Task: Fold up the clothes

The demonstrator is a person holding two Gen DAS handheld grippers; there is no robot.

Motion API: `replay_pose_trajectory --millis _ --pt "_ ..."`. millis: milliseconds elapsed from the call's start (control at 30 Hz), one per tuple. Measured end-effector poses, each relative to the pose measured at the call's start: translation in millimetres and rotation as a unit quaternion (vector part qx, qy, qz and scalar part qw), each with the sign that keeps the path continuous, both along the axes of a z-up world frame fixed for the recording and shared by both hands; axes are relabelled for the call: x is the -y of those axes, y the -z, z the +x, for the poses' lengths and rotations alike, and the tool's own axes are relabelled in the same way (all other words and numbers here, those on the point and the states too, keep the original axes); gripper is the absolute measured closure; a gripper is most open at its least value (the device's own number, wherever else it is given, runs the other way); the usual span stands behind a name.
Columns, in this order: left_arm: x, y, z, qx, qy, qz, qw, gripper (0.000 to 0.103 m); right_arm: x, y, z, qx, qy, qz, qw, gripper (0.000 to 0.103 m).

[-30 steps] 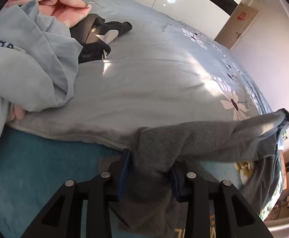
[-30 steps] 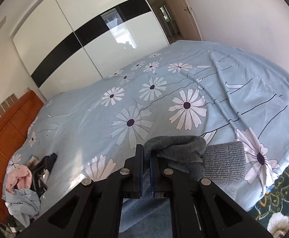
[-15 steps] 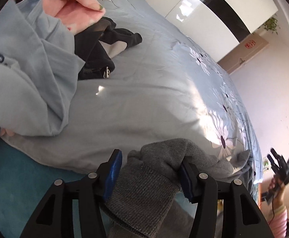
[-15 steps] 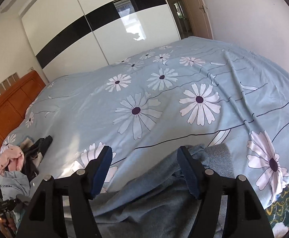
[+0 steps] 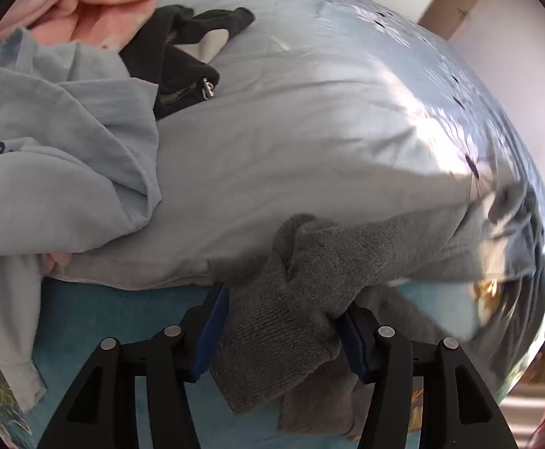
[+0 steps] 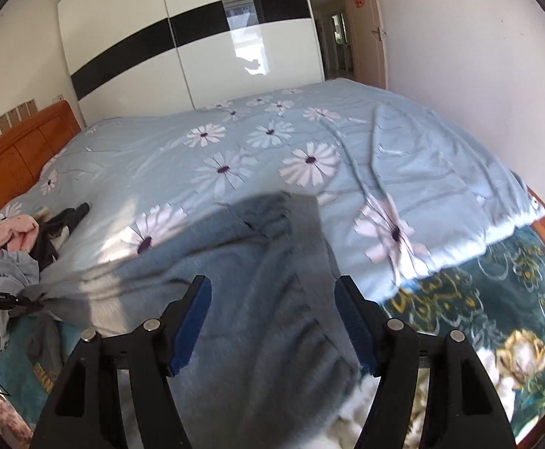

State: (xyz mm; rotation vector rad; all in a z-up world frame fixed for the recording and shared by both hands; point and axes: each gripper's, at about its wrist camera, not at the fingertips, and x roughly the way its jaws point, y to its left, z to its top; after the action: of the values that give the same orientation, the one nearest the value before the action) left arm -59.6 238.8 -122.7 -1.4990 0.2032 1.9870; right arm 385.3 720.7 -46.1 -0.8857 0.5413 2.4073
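Grey sweater (image 6: 257,262) sprawls across floral bed (image 6: 422,172); both claws gape, gripping nothing.

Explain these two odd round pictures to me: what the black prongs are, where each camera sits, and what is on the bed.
No robot here: a person carries a two-finger tool in each hand, with a fisheye camera looking along the fingers. In the left wrist view, the left tool stands open with a grey knit garment bunched between its blue pads, not clamped. In the right wrist view, the right tool is open above the same grey cloth, holding nothing. The garment lies spread on a blue flowered duvet. At the bed's far end waits a pile: a light blue top, something pink, something black.
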Motion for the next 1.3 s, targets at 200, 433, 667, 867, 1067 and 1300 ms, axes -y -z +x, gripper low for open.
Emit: replay_pose_trajectory --millis 200,433,667,867,1067,1300 --pt "41 6 3 0.059 -0.052 0.148 0.9858 0.043 -23 71 42 -0.012 0.060 -0.120 0.991 0.033" --pt "97 1 -12 0.137 -0.163 0.290 0.9330 0.042 -19 94 24 -0.036 0.046 -0.163 0.985 0.033" --pt "78 4 82 0.063 -0.100 0.234 0.9651 0.038 -19 103 13 -0.038 0.045 -0.167 0.984 0.033" --pt "50 40 102 0.080 -0.131 0.230 0.9609 0.038 -19 109 14 -0.046 0.061 -0.185 0.980 0.036" --pt "35 59 99 0.101 -0.190 0.259 0.9417 0.057 -27 112 29 -0.078 0.091 -0.231 0.965 0.086" --pt "64 8 109 0.029 -0.238 0.280 0.9296 0.094 -17 71 46 -0.114 0.092 -0.184 0.972 0.096"
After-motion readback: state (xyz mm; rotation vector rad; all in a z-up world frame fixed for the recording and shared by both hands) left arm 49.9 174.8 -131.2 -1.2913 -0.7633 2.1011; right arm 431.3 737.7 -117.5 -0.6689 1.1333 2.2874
